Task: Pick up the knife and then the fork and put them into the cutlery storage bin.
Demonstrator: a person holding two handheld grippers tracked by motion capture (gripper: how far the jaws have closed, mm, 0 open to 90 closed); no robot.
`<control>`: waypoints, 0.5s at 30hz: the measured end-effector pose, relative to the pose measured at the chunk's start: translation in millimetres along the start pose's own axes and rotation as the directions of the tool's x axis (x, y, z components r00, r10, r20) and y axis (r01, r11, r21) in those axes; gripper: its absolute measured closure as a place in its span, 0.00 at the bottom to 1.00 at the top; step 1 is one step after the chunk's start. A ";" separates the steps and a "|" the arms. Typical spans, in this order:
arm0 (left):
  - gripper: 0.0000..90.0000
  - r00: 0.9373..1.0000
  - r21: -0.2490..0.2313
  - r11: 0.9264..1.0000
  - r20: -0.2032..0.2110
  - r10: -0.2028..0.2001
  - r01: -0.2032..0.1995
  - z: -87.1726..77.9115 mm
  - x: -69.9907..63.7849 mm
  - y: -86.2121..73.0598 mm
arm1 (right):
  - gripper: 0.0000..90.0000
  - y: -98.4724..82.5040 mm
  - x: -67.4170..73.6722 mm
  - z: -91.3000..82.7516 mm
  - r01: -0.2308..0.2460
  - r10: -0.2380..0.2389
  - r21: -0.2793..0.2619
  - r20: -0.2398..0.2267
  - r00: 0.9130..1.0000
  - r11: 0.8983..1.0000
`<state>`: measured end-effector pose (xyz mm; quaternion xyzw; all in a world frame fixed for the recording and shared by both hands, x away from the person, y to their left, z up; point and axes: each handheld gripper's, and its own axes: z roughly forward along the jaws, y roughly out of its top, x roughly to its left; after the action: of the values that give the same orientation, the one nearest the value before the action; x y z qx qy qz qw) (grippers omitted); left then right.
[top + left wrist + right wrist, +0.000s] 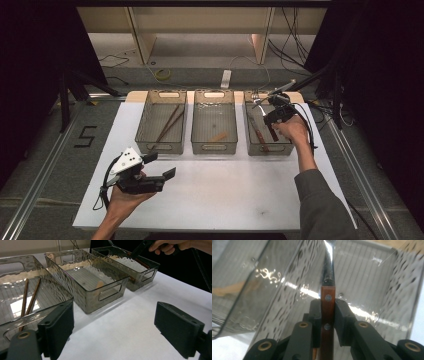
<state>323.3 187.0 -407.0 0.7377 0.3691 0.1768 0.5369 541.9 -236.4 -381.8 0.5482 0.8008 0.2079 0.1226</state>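
Gripping fork (328,303), right gripper (328,315), seemingly over bin (402,290)

The one sign that can be read is a large dark digit "5" (85,136), marked on the grey floor surface left of the white table top (215,195). Seen from the high view, it lies at about nine o'clock from the middle of the table top, just beyond its left edge, and at roughly eleven o'clock from the left gripper (150,170). It is drawn in blocky, angular strokes and leans slightly. The clear bins, the cutlery and the grippers carry no lettering, label or brand that can be made out.
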 end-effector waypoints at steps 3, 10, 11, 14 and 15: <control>0.17 1.000 -0.003 1.000 -0.001 0.002 -0.002 0.1 -0.7 0.1 | 0.86 -2.2 -0.9 7.1 -0.014 0.014 0.005 0.007 1.000 1.000; 0.17 1.000 -0.003 1.000 0.002 -0.001 0.001 -0.2 -0.3 0.4 | 0.58 -4.8 -2.0 7.2 -0.053 0.053 -0.004 -0.028 0.998 0.999; 0.17 1.000 -0.008 1.000 0.002 -0.005 0.005 0.0 -0.6 0.4 | 0.56 -5.0 -1.5 4.9 -0.049 0.048 -0.012 -0.034 0.998 0.999; 0.17 1.000 -0.007 1.000 0.001 -0.009 0.009 0.0 -0.1 0.2 | 0.51 -6.5 3.5 -3.7 -0.028 0.026 -0.044 -0.039 0.999 0.999; 0.17 1.000 -0.007 1.000 0.001 -0.009 0.009 0.0 -0.1 0.2 | 0.49 -7.3 4.9 -6.9 -0.022 0.020 -0.059 -0.045 0.999 0.998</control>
<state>323.3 187.0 -406.8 0.7341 0.3717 0.1753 0.5405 531.1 -235.5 -379.0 0.5479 0.7910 0.2450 0.1190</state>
